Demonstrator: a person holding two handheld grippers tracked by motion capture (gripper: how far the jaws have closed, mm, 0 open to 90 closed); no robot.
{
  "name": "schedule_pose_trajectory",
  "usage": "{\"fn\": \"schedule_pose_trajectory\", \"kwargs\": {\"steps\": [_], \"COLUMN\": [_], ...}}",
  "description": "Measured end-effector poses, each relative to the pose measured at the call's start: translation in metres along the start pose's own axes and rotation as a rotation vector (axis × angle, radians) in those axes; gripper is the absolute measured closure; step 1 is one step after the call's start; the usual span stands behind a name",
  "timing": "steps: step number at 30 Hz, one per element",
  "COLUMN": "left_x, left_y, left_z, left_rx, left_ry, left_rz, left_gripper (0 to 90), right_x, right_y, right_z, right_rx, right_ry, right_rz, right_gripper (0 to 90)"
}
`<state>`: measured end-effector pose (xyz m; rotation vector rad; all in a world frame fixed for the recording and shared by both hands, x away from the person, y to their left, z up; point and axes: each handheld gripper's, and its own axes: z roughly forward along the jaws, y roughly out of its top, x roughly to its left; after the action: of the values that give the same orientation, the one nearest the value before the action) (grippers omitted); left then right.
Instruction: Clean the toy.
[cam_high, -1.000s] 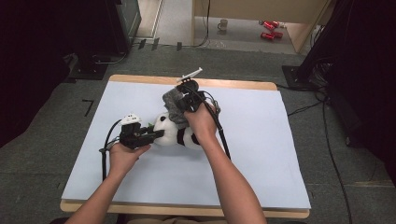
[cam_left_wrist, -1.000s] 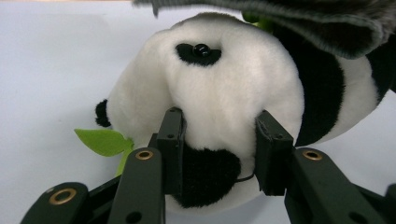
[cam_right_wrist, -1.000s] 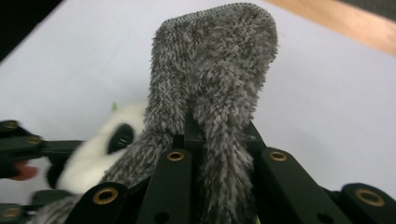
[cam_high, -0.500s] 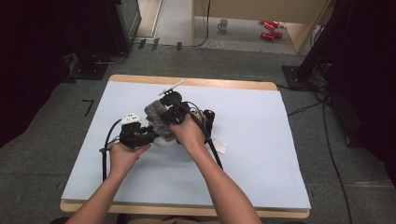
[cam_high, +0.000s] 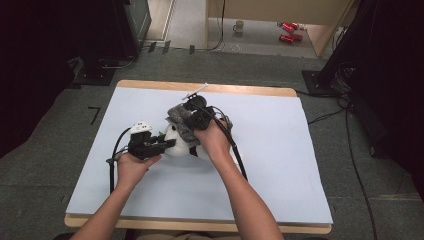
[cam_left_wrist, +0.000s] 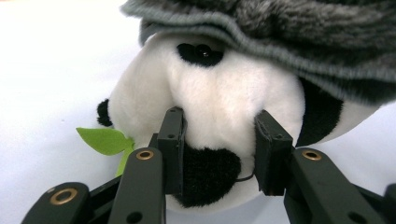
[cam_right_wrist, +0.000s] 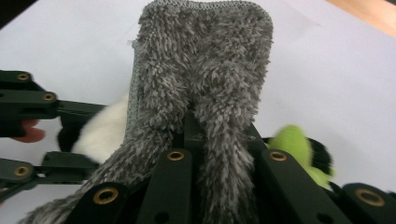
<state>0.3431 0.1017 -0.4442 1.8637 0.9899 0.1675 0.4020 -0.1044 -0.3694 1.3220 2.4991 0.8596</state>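
The panda toy (cam_left_wrist: 219, 107) is showing soft white plush. The grey cloth (cam_right_wrist: 205, 70) is looking shaggy, and the bench (cam_high: 280, 165) is wearing a smooth matt sheet.

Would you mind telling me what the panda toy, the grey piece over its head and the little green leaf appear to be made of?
Panda toy: short white and black plush, soft and matte; its fine nap dents between the left tongs.
Grey piece: shaggy, looped pile like chenille or microfibre, with a knitted-looking edge; pinched in the right tongs.
Green leaf: flat, smooth-edged sheet, probably felt.
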Motion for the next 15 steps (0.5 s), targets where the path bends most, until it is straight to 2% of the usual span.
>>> {"fn": "schedule_pose_trajectory", "kwargs": {"steps": [3, 4, 6, 9, 11, 15], "left_x": [0.002, 0.002, -0.001, -0.003, -0.002, -0.001], "left_y": [-0.002, -0.001, -0.001, -0.003, -0.005, -0.005], "left_z": [-0.001, -0.001, -0.001, -0.002, -0.003, -0.004], "left_rx": [-0.006, -0.004, 0.001, 0.009, 0.013, 0.022], "left_ry": [-0.016, -0.017, -0.005, 0.001, -0.004, -0.009], "left_rz": [-0.01, -0.006, 0.006, 0.012, 0.012, 0.015], "left_gripper": [61.4, 61.4, 61.4, 61.4, 61.4, 61.4], "right_x": [-0.01, -0.016, -0.025, -0.031, -0.035, -0.041], "right_y": [0.0, 0.0, -0.003, -0.003, -0.003, 0.002], "right_z": [-0.006, -0.007, -0.008, -0.01, -0.014, -0.028], "right_rx": [0.034, 0.041, 0.043, 0.032, 0.017, -0.015], "right_ry": [-0.06, -0.064, -0.031, -0.017, 0.005, -0.005], "right_rz": [-0.013, -0.003, 0.039, 0.065, 0.104, 0.111], "right_gripper": [80.9, 81.0, 81.0, 81.0, 81.0, 80.9]}}
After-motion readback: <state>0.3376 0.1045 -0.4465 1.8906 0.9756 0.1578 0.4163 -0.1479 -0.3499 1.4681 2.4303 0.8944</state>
